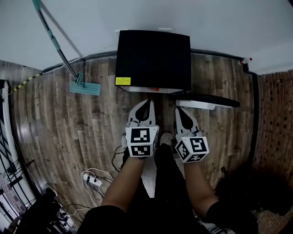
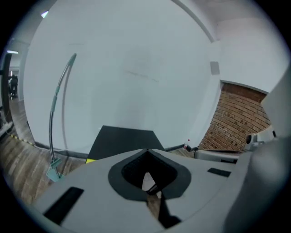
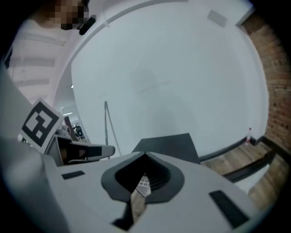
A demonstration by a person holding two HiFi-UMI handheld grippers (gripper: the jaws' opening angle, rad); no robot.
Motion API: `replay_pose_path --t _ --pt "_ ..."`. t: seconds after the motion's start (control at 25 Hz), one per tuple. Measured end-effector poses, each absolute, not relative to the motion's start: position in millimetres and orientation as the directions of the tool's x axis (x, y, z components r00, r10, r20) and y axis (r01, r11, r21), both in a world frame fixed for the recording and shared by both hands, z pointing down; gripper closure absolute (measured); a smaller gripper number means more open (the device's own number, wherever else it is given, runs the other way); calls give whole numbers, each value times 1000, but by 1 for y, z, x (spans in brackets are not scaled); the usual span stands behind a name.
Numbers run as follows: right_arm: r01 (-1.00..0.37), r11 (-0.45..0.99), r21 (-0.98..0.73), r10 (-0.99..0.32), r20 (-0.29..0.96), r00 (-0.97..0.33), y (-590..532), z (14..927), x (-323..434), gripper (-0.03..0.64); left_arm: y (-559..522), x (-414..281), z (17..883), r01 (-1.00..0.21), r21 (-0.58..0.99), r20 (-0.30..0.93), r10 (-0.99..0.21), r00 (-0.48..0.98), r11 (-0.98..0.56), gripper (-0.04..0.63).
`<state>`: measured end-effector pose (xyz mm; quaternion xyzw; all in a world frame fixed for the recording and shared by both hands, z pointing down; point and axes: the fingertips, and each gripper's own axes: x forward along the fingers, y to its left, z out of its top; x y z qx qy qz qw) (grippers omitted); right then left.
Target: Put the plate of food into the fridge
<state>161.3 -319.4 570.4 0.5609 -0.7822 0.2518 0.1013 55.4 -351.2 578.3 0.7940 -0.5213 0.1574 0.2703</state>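
**A:** Room and surfaces, largest first?

**B:** In the head view:
- Wood-plank floor, grey-brown and streaky, fills most of the frame.
- White wall, smooth and matt, runs along the top.
- Brick wall, dark and rough, sits at the right edge.
- Fridge, a black boxy unit with a flat top, stands upper centre against the white wall. It has a yellow label at its lower left corner.
- A black-topped, white-faced slab sits just beside the fridge's lower right corner.
- Mop, upper left, has a teal flat head on the floor and a thin handle leaning to the wall.
- Power strip, white with cables, lies lower left.

**A:** The grippers?

**B:**
- Left gripper is at the centre, below the fridge. Its jaws are closed tip to tip with nothing between them.
- Right gripper is just beside it. Its jaws are also closed and empty.
- Both have pale grey plastic shells with dark, ribbed inner pads.
- Each carries a cube of black-and-white square markers, left and right.

**A:** The plate of food?

**B:** I cannot find it in any view.
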Motion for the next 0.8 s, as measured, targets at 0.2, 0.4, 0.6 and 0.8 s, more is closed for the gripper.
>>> replay_pose_path --t 0.2,0.4,0.6,0.8 --pt "-931 239 -275 -853 398 -337 -324 466 174 604 -357 79 464 -912 183 456 -790 409 -367 597" --pt "-930 262 -258 -887 314 -338 -335 335 183 604 -357 93 356 -912 164 432 -804 410 -377 598" --pt "-936 269 -228 -913 247 -323 -349 244 203 603 -355 105 258 -908 142 351 -838 418 -393 597" --pt "-921 321 -220 -919 163 -359 -349 174 202 603 -359 116 195 -900 116 277 -857 435 -420 597"
